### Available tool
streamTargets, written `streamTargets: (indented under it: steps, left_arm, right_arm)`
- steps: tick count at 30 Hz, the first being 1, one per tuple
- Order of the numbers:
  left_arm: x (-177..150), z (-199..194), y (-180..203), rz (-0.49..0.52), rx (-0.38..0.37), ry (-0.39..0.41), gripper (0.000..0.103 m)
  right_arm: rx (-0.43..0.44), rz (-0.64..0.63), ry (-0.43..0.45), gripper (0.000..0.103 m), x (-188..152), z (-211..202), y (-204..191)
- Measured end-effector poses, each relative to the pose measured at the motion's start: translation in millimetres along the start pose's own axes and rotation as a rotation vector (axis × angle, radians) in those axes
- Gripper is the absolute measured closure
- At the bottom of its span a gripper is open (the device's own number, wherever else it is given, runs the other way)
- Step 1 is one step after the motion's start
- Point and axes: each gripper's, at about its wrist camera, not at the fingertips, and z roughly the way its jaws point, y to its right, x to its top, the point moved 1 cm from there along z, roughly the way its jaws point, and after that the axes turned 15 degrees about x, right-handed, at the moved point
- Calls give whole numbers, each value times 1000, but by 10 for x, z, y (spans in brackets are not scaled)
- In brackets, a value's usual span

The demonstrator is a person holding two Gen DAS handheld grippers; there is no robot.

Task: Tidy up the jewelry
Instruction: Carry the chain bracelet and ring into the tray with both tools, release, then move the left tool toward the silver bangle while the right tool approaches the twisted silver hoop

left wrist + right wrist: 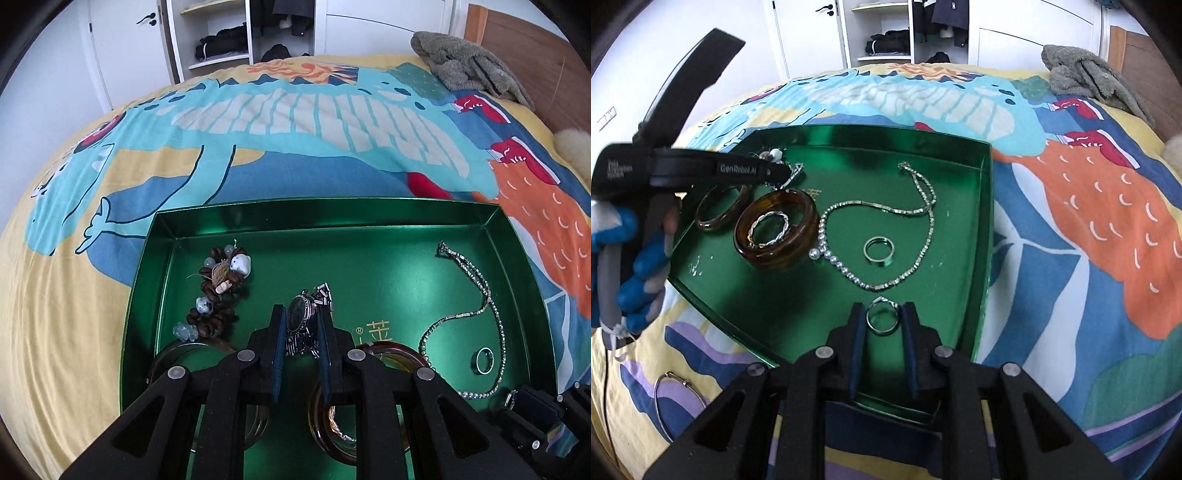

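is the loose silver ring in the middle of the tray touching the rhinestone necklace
Apart. The right wrist view shows the ring lying inside the loop of the necklace, with bare green tray floor visible all around it.

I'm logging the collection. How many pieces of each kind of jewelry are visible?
Watch: 1
Beaded bracelet: 1
Amber bangles: 2
Twisted silver bracelet: 1
Necklace: 1
Rings: 2
Silver bangle on bedspread: 1
Total: 9
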Motion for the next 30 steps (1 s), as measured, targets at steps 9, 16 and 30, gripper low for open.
streamTargets:
  steps: [9,16,30]
  left_arm:
    - [-49,-817,-371,-7,20,113,72]
    - [-472,-1821,-864,-34,63,214,59]
    - [-2053,-3154,-1407,-137,173,304,50]
  right_arm:
    - [-17,13,89,67,80,-484,-116]
    - [-12,-16,223,67,62,-1446,-500]
    - [-22,-9,329,67,-843,-2702,-1317]
